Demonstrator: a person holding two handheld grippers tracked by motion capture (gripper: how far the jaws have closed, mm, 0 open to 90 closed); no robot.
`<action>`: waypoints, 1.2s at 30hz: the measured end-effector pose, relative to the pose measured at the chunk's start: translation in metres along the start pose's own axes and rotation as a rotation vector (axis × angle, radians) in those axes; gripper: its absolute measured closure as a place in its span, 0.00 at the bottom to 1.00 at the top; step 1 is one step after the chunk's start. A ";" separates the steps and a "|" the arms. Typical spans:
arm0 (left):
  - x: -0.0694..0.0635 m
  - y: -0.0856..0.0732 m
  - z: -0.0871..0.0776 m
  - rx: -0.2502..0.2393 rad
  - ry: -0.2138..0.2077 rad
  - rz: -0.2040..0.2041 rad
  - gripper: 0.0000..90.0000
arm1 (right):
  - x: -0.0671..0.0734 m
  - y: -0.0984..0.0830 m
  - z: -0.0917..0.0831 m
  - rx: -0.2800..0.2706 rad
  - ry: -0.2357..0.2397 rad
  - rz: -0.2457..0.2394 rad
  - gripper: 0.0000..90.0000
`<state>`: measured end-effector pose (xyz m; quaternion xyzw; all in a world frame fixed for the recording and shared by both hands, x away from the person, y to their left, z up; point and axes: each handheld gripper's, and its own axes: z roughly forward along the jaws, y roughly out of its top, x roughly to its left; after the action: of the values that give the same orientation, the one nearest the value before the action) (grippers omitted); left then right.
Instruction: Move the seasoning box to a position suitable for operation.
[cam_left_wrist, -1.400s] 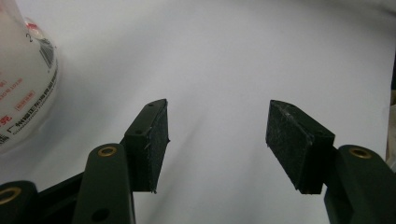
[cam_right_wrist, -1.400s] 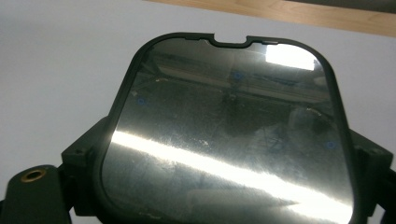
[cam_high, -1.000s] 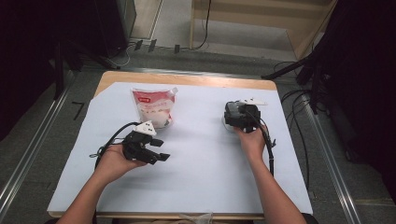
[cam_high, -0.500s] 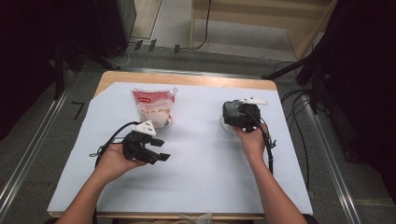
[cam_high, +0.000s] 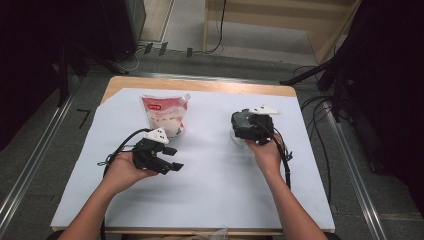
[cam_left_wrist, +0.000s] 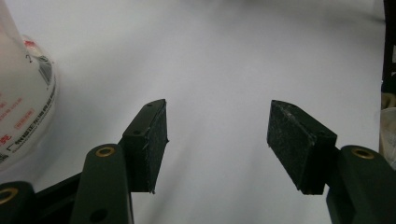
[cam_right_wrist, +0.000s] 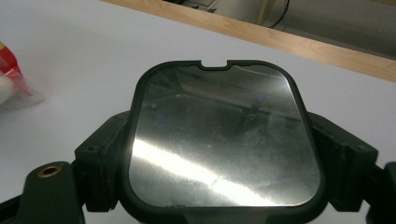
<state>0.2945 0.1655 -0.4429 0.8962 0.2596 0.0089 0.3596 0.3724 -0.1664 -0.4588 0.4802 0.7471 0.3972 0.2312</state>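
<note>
My right gripper (cam_high: 244, 126) (cam_right_wrist: 224, 156) hovers at the right of the white sheet, shut on a black-rimmed lid (cam_right_wrist: 223, 140) with a shiny, reflective panel. The jaws press on the lid's two long sides, and in the high view the lid (cam_high: 238, 123) faces left. A small pale thing (cam_high: 233, 139) lies on the sheet just below it; I cannot make out what it is. My left gripper (cam_high: 173, 158) (cam_left_wrist: 217, 140) rests low at the left, open with nothing between its pads. A clear bag (cam_high: 164, 116) (cam_left_wrist: 21, 102) of white contents with a red label lies just beyond it.
A white sheet (cam_high: 210, 190) covers the wooden table (cam_high: 200, 84), whose far edge shows beyond the sheet. Cables (cam_high: 285, 160) trail from both grippers. Metal rails (cam_high: 30, 165) run along the floor on both sides, and dark equipment stands around the table.
My right gripper has shifted slightly left and upward with the lid held in it. The left gripper and the bag have stayed where they were.
</note>
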 end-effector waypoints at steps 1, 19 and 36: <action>0.000 0.001 0.000 0.002 -0.006 0.000 0.44 | 0.001 0.000 -0.002 -0.003 0.008 0.000 0.20; 0.002 0.008 0.003 0.001 -0.014 0.018 0.44 | 0.042 -0.001 -0.031 -0.023 0.110 -0.072 0.20; 0.006 0.005 0.000 -0.009 -0.006 -0.002 0.44 | 0.087 -0.012 -0.029 0.000 0.234 -0.128 0.20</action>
<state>0.3023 0.1656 -0.4404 0.8944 0.2594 0.0068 0.3643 0.3073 -0.1011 -0.4485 0.3817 0.7982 0.4350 0.1673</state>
